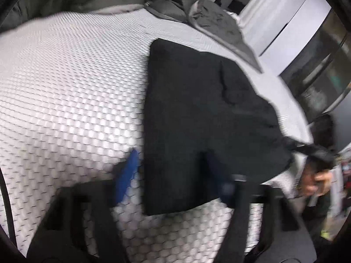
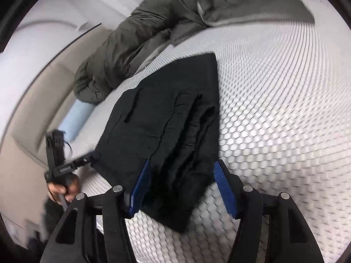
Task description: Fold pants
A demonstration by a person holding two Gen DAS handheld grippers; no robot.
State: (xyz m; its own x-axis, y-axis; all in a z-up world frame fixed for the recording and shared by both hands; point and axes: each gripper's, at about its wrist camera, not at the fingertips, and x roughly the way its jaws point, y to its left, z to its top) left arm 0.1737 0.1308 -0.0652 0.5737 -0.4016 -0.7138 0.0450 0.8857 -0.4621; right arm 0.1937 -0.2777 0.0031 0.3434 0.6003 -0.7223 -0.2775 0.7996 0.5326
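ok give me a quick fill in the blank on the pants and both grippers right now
1. The folded black fabric pants lie on a white mattress with a ____ pattern.
2. The pads of the right gripper are ____ in colour.
3. The jaws of the left gripper are spread ____ around the pants' near edge.
4. The bunched puffy jacket beyond the pants is dark ____.

Missing words: honeycomb; blue; open; green

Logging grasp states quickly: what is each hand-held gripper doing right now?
Left hand-held gripper: open, fingers straddling the near edge of the folded black pants.
Right hand-held gripper: open, fingers either side of the pants' folded edge.
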